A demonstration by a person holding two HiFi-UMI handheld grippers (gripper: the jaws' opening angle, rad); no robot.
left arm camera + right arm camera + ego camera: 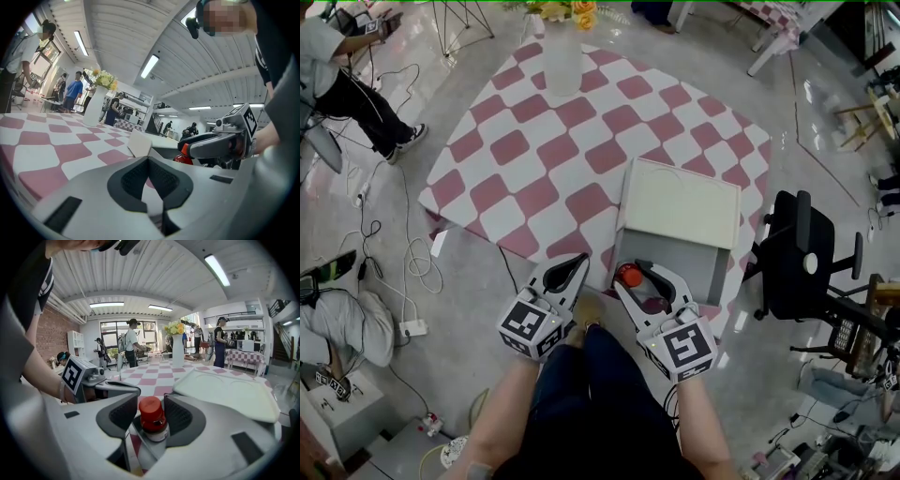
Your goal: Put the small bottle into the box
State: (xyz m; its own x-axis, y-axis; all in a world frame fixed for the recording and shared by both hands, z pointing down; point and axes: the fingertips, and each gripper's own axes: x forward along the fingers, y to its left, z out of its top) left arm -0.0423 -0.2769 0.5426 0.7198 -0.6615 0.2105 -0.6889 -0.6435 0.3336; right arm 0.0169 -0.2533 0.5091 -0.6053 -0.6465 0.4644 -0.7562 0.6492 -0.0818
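Stands the bottle [152, 414] upright, red cap up, dead centre between the wide-open jaws of the right gripper [632, 277], with the pads apparently clear of it on both sides. Seems to place it at the near-left corner of the box [701, 270], lid [680, 202] at 12 o'clock. Has the left gripper [579, 262] closed and empty at 9 o'clock. Likely calls for backing out toward 6 o'clock.

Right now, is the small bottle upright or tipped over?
Upright: the bottle stands with its red cap on top, between the parted fingers of the right gripper.
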